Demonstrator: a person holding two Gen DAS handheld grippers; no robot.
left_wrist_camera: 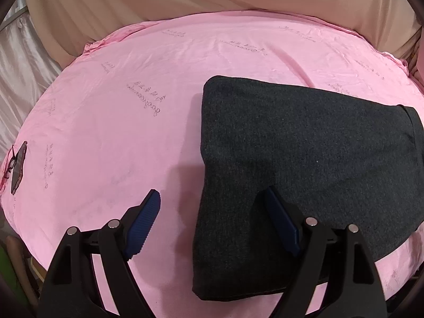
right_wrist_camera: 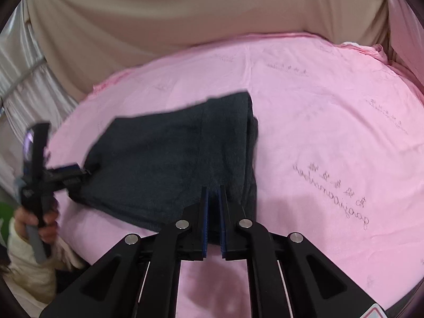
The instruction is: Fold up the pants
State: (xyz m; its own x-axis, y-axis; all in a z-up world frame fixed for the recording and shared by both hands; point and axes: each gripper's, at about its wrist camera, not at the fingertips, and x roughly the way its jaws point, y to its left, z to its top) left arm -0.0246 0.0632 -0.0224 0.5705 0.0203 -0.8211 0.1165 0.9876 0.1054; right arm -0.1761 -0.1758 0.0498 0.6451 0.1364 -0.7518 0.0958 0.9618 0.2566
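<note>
Lying folded on the pink sheet (left_wrist_camera: 111,122), the pants (left_wrist_camera: 291,145) are straddled by the spread left gripper (left_wrist_camera: 209,212); the right gripper (right_wrist_camera: 213,193) is pressed together, apparently empty, likely smoothing.

The setting is a home, most likely a bedroom. The work surface is a bed covered by a pink sheet (left_wrist_camera: 111,132) printed with small repeated script, its far edge gathered in wrinkles. Behind the bed hangs a plain beige cloth (right_wrist_camera: 185,13) in loose folds. At the left edge a shiny silver-grey curtain (right_wrist_camera: 18,79) hangs in pleats. A pair of glasses (left_wrist_camera: 16,167) lies on the sheet near its left edge. Dark grey folded pants (left_wrist_camera: 304,145) rest on the sheet.
</note>
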